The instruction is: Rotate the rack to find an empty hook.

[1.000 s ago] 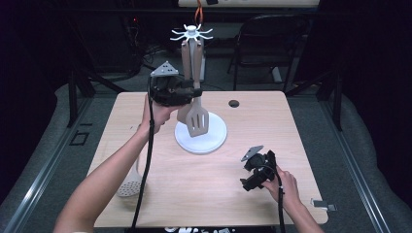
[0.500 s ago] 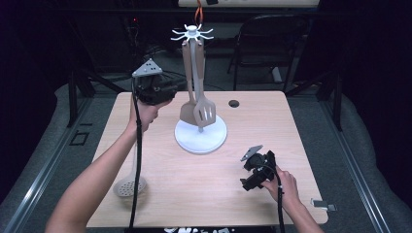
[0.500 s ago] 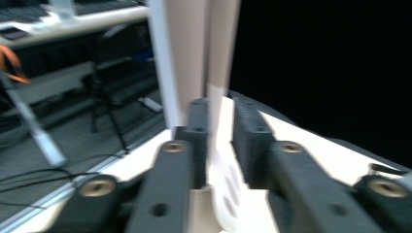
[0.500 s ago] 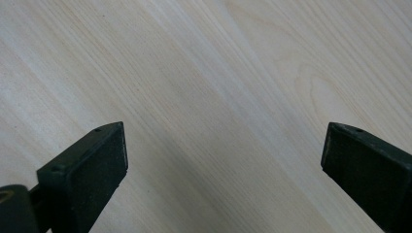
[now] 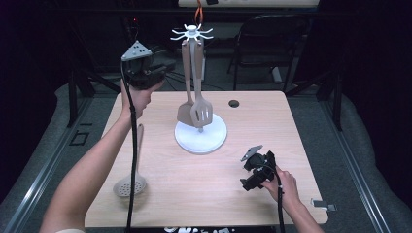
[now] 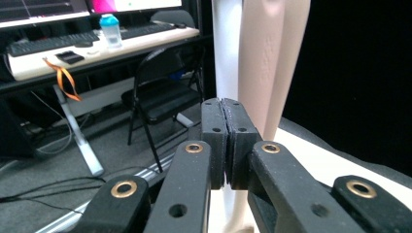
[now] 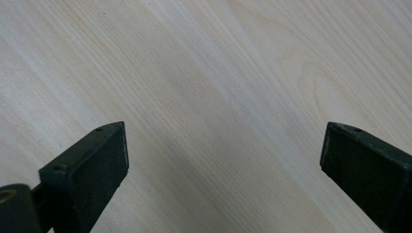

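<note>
**Two utensils hung, the skimmer still on the table**

Dark surroundings frame a pale wooden table (image 5: pixel 204 194), with a folding chair (image 5: pixel 272 43) and a desk behind its far edge. Near the middle of the table stands a white utensil rack (image 5: pixel 200 138), a round base with a pole topped by radiating hooks. Two tan utensils already hang from those hooks: a solid spatula (image 5: pixel 186 112) and, just beside it, a slotted spatula (image 5: pixel 201 112), both dangling down close to the base.

A third utensil, a tan skimmer (image 5: pixel 130 184) with a perforated round head, lies flat near the table's left edge, its head toward the near left corner and its handle pointing to the far side. Nothing touches it.

The left gripper (image 5: pixel 145 77) is held high over the far left corner, its jaws pressed together on nothing; in the left gripper view (image 6: pixel 226 145) the hanging handles stand just behind the jaws. The right gripper (image 5: pixel 255 170) rests low toward the near right corner, jaws spread wide over bare wood (image 7: pixel 214 97).

By this layout the hanging job looks about two-thirds done: the skimmer has yet to be picked up and hooked.
</note>
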Demonstrator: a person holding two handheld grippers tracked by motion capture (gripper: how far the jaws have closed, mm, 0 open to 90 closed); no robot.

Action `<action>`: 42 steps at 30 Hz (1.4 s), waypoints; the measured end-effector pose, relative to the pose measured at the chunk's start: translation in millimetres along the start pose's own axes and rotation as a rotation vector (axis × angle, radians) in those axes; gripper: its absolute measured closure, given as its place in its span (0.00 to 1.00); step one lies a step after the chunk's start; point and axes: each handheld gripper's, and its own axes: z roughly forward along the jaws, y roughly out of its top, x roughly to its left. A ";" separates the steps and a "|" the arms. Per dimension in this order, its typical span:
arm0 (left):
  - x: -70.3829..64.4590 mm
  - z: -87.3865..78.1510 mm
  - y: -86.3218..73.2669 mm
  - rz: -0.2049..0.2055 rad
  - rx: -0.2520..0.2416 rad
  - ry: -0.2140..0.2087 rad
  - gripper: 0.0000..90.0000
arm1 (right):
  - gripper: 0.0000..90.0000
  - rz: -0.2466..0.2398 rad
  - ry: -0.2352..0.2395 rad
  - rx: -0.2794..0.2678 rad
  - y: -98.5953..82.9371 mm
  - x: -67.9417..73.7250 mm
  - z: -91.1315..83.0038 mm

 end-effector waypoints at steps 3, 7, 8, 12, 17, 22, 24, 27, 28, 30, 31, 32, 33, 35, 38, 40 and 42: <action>0.2 -0.4 8.2 0.008 -0.011 0.006 0.98 | 0.04 -0.001 0.000 -0.008 -0.4 0.3 -0.4; -1.2 -0.4 21.1 0.020 -0.038 0.018 0.99 | 0.04 -0.003 0.000 -0.005 -1.1 0.7 -0.7; -1.6 0.1 23.4 0.023 -0.041 0.022 0.99 | 0.04 0.000 0.005 -0.003 -1.3 0.9 -0.7; -4.3 1.6 31.5 0.039 -0.056 0.028 0.99 | 0.04 0.000 0.001 0.000 -1.0 0.8 -0.7; -5.2 2.6 40.4 0.042 -0.065 0.046 0.99 | 0.04 0.002 0.005 -0.010 -1.2 1.7 0.9; 0.2 5.0 44.8 0.029 -0.065 0.076 0.99 | 0.04 -0.002 0.004 0.005 -1.2 1.1 0.3; 0.8 5.4 45.4 0.030 -0.060 0.081 1.00 | 0.04 -0.002 0.004 0.005 -1.2 1.0 0.4; 0.9 7.5 46.2 0.032 -0.058 0.092 1.00 | 0.04 0.000 0.003 0.006 -1.1 1.4 1.1; 0.8 8.2 46.3 0.036 -0.056 0.097 1.00 | 0.04 -0.003 0.003 0.010 -1.0 1.4 1.0; 1.9 9.8 46.3 0.038 -0.052 0.103 1.00 | 0.04 -0.004 0.002 0.012 -1.0 1.6 1.0; 2.6 10.9 46.3 0.037 -0.051 0.107 1.00 | 0.04 -0.004 0.002 0.012 -1.0 1.6 1.0; 3.9 12.6 46.6 0.037 -0.049 0.114 1.00 | 0.04 -0.007 -0.004 0.019 -0.7 1.6 0.7; 4.5 13.4 46.7 0.036 -0.049 0.118 1.00 | 0.04 -0.007 -0.004 0.019 -0.6 1.7 0.9; 5.2 14.1 46.6 0.035 -0.050 0.120 1.00 | 0.04 -0.006 0.003 0.015 -0.6 2.1 1.5; 8.2 16.3 45.7 0.029 -0.045 0.130 1.00 | 0.04 -0.010 -0.002 0.022 -0.2 2.3 1.4; 10.4 18.1 45.4 0.023 -0.048 0.133 1.00 | 0.04 -0.007 0.005 0.021 -0.3 2.4 2.6; 12.3 19.1 45.4 0.014 -0.047 0.135 1.00 | 0.04 -0.012 0.005 0.026 -0.1 2.5 2.8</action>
